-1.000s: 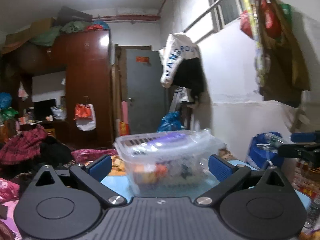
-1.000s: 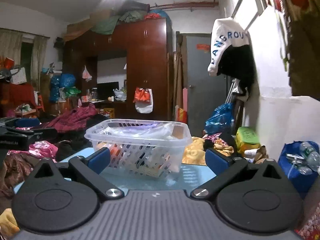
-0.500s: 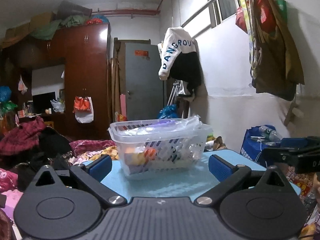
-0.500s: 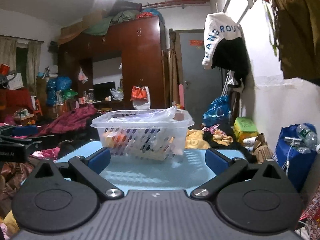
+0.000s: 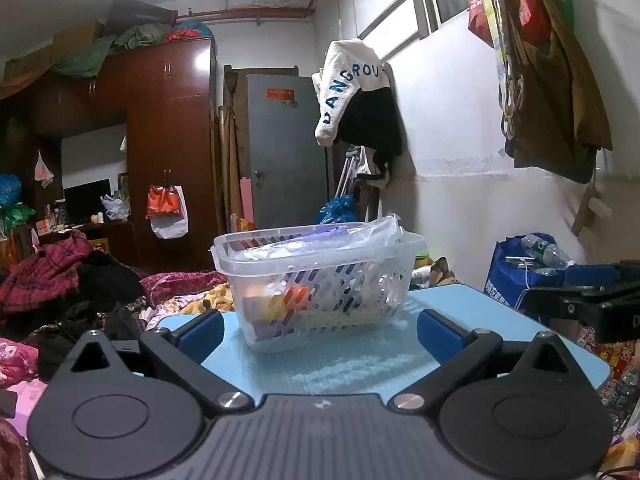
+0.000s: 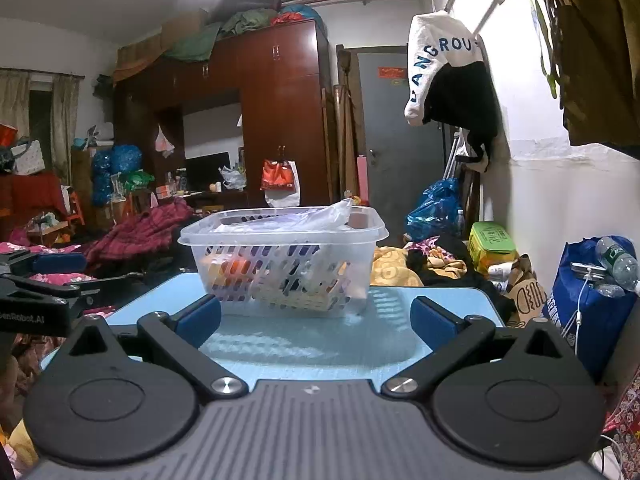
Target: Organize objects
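Note:
A clear plastic basket (image 5: 320, 280) stands on the light blue table (image 5: 460, 344); it also shows in the right wrist view (image 6: 280, 264). It holds orange packs, small items and crinkled clear plastic on top. My left gripper (image 5: 320, 334) is open and empty, low over the table's near edge, short of the basket. My right gripper (image 6: 316, 322) is open and empty, also short of the basket. The right gripper shows at the right edge of the left wrist view (image 5: 592, 296). The left gripper shows at the left edge of the right wrist view (image 6: 40, 288).
A blue bag with bottles (image 6: 592, 288) stands right of the table by the white wall (image 5: 460, 160). Heaped clothes (image 5: 60, 280) lie on the left. A dark wardrobe (image 6: 280, 120) and a grey door (image 5: 284, 152) are at the back.
Both grippers have pulled back from the basket and dropped lower. The basket now looks smaller and farther, with more bare table in front of it. Both grippers stayed open.

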`<move>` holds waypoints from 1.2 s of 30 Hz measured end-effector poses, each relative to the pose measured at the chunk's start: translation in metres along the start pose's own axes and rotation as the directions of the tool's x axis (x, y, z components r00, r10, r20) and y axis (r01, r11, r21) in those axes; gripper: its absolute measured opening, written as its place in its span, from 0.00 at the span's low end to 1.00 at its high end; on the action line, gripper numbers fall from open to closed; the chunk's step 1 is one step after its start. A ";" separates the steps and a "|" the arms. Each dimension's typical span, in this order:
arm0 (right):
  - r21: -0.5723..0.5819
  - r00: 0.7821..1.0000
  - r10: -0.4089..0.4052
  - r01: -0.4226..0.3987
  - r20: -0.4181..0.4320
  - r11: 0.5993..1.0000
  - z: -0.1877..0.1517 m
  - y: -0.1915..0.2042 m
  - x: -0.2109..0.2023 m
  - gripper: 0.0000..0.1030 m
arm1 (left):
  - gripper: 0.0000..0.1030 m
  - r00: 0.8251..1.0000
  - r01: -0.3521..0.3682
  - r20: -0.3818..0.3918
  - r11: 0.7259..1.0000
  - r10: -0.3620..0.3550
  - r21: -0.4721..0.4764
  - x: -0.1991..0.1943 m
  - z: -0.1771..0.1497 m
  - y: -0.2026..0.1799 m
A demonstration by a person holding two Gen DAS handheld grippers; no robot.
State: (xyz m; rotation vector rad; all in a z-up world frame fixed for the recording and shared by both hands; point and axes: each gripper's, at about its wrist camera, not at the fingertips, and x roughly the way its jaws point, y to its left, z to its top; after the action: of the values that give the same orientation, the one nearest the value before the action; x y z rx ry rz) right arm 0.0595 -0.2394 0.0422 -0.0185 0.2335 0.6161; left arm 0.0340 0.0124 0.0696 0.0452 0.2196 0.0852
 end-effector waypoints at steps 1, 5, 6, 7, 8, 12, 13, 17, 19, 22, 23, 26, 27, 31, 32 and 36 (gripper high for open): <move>0.000 1.000 0.002 -0.002 0.001 1.000 0.000 0.000 0.000 1.00 | 1.00 1.000 -0.001 0.001 1.000 0.001 -0.002 0.000 0.000 0.001; 0.016 1.000 0.016 -0.016 0.014 1.000 -0.001 0.000 -0.002 1.00 | 1.00 1.000 -0.004 0.000 1.000 0.004 -0.009 0.000 0.001 0.001; 0.020 1.000 0.021 -0.021 0.013 1.000 -0.001 0.000 -0.002 1.00 | 1.00 1.000 -0.003 0.000 1.000 0.003 -0.011 0.001 0.001 0.001; 0.023 1.000 0.022 -0.023 0.009 0.999 -0.001 0.000 -0.002 1.00 | 1.00 1.000 -0.001 -0.001 1.000 0.001 -0.011 0.001 0.001 0.001; 0.023 1.000 0.022 -0.022 0.006 0.999 -0.001 0.000 -0.002 1.00 | 1.00 1.000 -0.001 -0.002 1.000 0.001 -0.011 0.002 0.002 0.000; 0.029 1.000 0.022 -0.022 0.001 0.999 -0.001 -0.001 -0.001 1.00 | 1.00 1.000 0.002 -0.004 1.000 -0.002 -0.010 0.003 0.001 -0.001; 0.029 1.000 0.021 -0.021 0.001 0.999 -0.001 -0.001 -0.002 1.00 | 1.00 1.000 0.001 -0.005 1.000 -0.001 -0.010 0.004 0.001 -0.002; 0.028 1.000 0.020 -0.020 0.003 0.999 -0.001 -0.001 -0.002 1.00 | 1.00 1.000 0.002 -0.004 1.000 -0.002 -0.012 0.004 0.001 -0.003; 0.027 1.000 0.020 -0.020 0.003 0.999 -0.002 -0.001 -0.002 1.00 | 1.00 1.000 0.001 -0.005 1.000 -0.001 -0.011 0.003 0.001 -0.003; 0.033 1.000 0.016 -0.016 0.005 0.999 -0.002 -0.001 -0.002 1.00 | 1.00 1.000 -0.004 -0.007 1.000 0.004 -0.012 0.005 0.000 -0.003; 0.034 1.000 0.018 -0.018 0.006 0.999 -0.002 -0.002 -0.003 1.00 | 1.00 1.000 -0.006 -0.009 1.000 0.006 -0.013 0.006 0.000 -0.003; 0.043 1.000 0.024 -0.024 0.011 0.999 -0.001 -0.003 -0.003 1.00 | 1.00 1.000 -0.004 -0.017 1.000 0.004 -0.020 0.009 0.000 -0.002; 0.043 1.000 0.022 -0.022 0.012 0.999 -0.001 -0.003 -0.003 1.00 | 1.00 1.000 -0.004 -0.019 1.000 0.004 -0.020 0.009 0.000 -0.001; 0.043 1.000 0.021 -0.021 0.012 0.999 -0.001 -0.004 -0.003 1.00 | 1.00 1.000 -0.003 -0.020 1.000 0.003 -0.020 0.009 -0.001 -0.001; 0.043 1.000 0.021 -0.021 0.012 0.999 -0.001 -0.004 -0.003 1.00 | 1.00 1.000 -0.003 -0.019 1.000 0.003 -0.020 0.009 -0.001 -0.001; 0.044 1.000 0.021 -0.022 0.010 0.999 -0.001 -0.003 -0.003 1.00 | 1.00 1.000 -0.002 -0.020 1.000 0.002 -0.018 0.009 -0.001 -0.001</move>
State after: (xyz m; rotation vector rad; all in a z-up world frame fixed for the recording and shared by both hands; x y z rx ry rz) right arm 0.0590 -0.2439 0.0414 0.0294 0.2379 0.6324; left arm 0.0423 0.0117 0.0671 0.0268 0.2383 0.0893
